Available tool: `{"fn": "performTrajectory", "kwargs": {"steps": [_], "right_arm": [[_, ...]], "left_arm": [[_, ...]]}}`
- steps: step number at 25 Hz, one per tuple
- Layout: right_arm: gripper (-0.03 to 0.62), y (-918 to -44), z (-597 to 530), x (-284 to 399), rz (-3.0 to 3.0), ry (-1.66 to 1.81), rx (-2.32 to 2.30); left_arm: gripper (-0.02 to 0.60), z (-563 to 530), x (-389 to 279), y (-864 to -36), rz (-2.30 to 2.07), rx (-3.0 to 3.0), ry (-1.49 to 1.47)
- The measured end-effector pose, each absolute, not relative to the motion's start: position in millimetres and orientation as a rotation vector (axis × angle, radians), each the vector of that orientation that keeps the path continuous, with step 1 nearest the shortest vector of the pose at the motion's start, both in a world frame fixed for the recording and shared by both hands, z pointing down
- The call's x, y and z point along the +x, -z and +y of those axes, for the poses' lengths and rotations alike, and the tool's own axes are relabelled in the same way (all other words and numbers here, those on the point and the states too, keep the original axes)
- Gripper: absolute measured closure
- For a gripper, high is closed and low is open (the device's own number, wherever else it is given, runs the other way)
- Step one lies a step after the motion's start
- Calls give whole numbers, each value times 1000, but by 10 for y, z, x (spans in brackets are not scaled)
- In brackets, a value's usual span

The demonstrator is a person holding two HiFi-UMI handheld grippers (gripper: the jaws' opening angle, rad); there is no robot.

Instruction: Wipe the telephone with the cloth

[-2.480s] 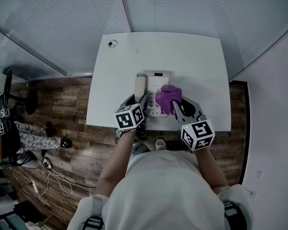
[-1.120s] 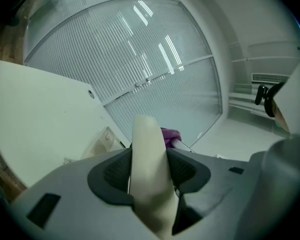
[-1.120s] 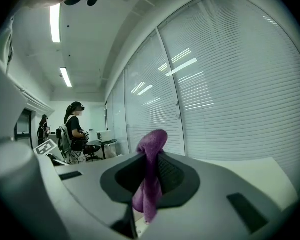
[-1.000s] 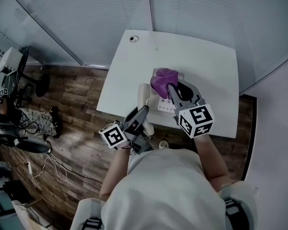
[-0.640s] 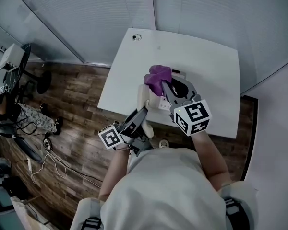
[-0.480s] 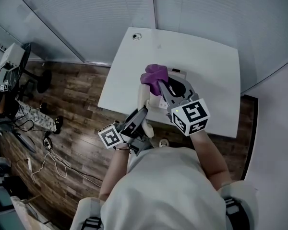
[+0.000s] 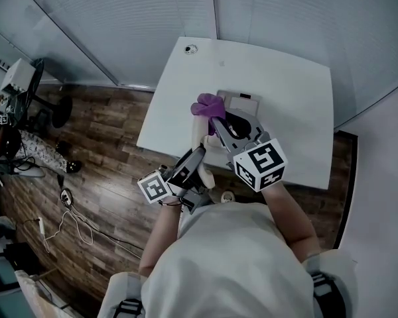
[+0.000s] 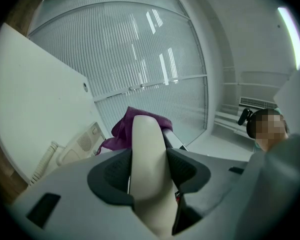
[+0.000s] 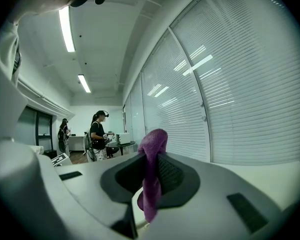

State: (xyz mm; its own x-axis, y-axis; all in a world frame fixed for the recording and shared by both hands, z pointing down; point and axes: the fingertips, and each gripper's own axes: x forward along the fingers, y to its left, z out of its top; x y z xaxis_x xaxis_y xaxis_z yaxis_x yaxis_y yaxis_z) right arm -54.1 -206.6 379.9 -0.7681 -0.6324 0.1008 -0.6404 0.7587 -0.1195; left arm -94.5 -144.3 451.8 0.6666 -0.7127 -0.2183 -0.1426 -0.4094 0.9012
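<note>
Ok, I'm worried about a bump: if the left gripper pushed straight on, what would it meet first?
Probably the crumpled purple cloth, just beyond the tip of the cream plastic handset that the left gripper holds; depth is unclear.

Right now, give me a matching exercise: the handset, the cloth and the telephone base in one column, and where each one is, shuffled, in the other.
1 handset
2 cloth
3 telephone base

A resting on the white table
B clamped in the left gripper
C clamped in the right gripper

Pairs: 1-B, 2-C, 3-A
</note>
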Motion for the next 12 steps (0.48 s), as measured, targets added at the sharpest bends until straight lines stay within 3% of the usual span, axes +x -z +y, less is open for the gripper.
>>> {"fn": "performTrajectory", "kwargs": {"steps": [12], "right_arm": [[534,-3937,-1880,-730,-2918,-292,903]], "left_arm": [[358,-1509,-1008,-4483,-650,1884,790]]}}
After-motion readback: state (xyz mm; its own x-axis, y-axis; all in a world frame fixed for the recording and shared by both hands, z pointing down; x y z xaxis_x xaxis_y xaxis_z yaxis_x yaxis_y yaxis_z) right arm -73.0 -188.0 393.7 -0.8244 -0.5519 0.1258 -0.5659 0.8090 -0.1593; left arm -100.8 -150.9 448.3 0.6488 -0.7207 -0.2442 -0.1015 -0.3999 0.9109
